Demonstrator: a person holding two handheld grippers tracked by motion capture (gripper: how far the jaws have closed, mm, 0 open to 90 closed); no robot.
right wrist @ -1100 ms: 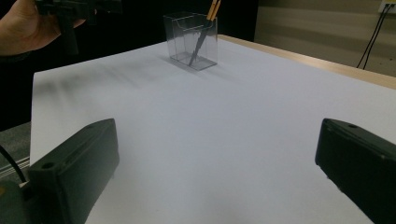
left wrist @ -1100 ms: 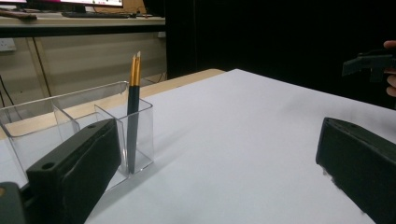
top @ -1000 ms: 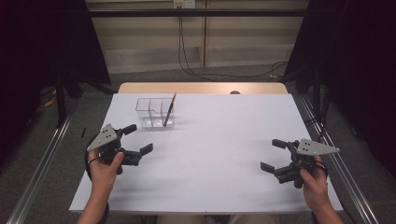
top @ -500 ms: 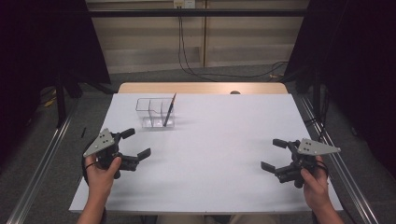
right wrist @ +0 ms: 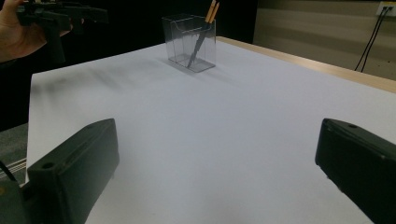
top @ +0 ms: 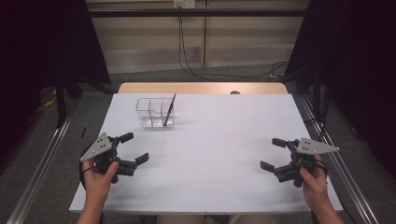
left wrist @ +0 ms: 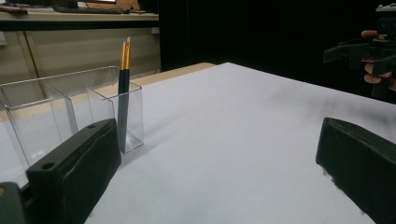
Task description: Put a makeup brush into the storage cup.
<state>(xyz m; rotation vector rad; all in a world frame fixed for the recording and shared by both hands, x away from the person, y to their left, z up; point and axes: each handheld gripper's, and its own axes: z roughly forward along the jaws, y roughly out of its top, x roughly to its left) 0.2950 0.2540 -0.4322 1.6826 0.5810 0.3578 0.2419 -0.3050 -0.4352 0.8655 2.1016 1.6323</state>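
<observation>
From the high view I have the left tongs (top: 132, 148) near the counter's (top: 219, 140) left edge and the right tongs (top: 274, 154) near its right edge, both low at the near side. Each pair stands wide open with nothing between its jaws. The jaws are blocky, matte black, with rounded corners and a small round hole on top, and each pair carries a flat grey three-cornered plate.

The thing nearest my left tongs is the clear plastic organiser (top: 154, 112), a boxy, thin-walled holder split into compartments by see-through dividers. It stands toward the far left of the counter, well apart from both tongs. A pair of dark brushes (top: 169, 110) leans in its right-end compartment as the high view has it, tilted, the tops past the rim (slim, dark blue handles with golden-orange upper ends in the left gripper view (left wrist: 123, 88)).

The counter top is a smooth, matte white sheet with straight edges; a strip of pale wood shows along its far edge. Between my two tongs the white surface lies bare. Metal rails run along the floor on both sides.
</observation>
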